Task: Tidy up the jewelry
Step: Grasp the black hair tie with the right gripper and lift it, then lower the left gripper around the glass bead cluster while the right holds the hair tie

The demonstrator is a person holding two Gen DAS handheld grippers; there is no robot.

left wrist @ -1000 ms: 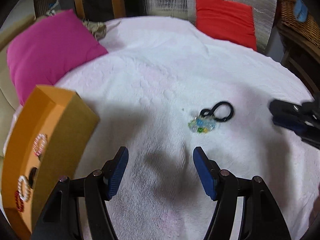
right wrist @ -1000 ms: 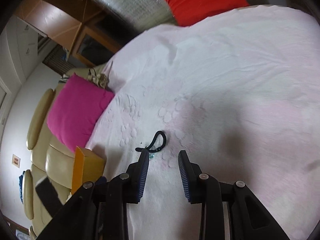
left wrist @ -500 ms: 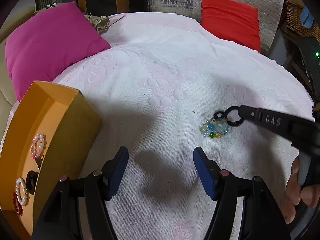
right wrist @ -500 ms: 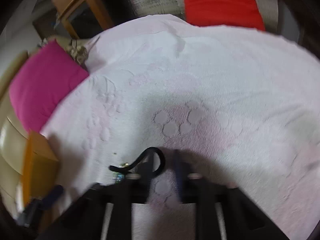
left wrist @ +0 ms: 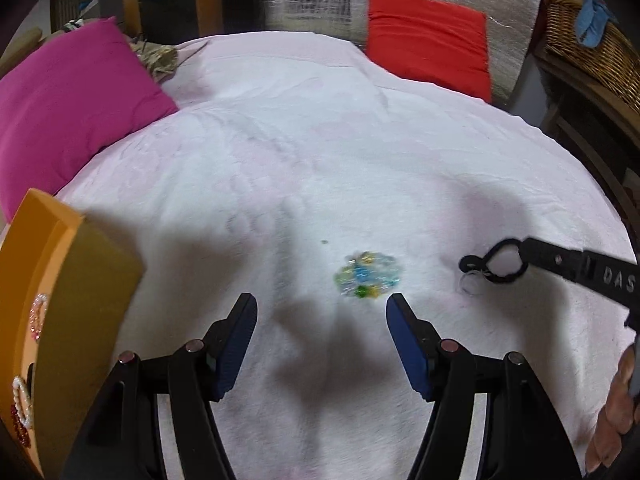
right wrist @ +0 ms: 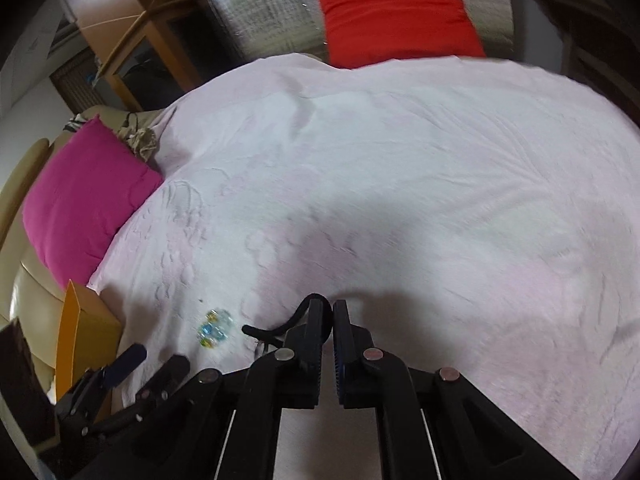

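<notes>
A black cord loop (left wrist: pixel 494 266) hangs from my right gripper (left wrist: pixel 528 254), which is shut on it just above the white cloth; a small clear ring dangles from it. In the right wrist view the cord (right wrist: pixel 280 326) sticks out left of the closed right gripper (right wrist: pixel 332 308). A beaded glass bracelet (left wrist: pixel 367 275) of blue, green and yellow beads lies on the cloth just ahead of my left gripper (left wrist: pixel 322 320), which is open and empty. It also shows in the right wrist view (right wrist: pixel 215 323). An orange box (left wrist: pixel 48 300) at the left holds pearl and red bracelets (left wrist: pixel 20 404).
A white towel-like cloth (left wrist: pixel 320 140) covers the round surface. A magenta cushion (left wrist: pixel 68 108) lies at the far left, a red cushion (left wrist: pixel 428 36) at the back. A wicker basket (left wrist: pixel 592 44) stands at the right edge. The person's hand (left wrist: pixel 612 408) is at lower right.
My right gripper closed on the black cord and pulled it right, away from the beaded bracelet. The bracelet stays on the cloth. My left gripper stayed open and drew closer to the bracelet.
</notes>
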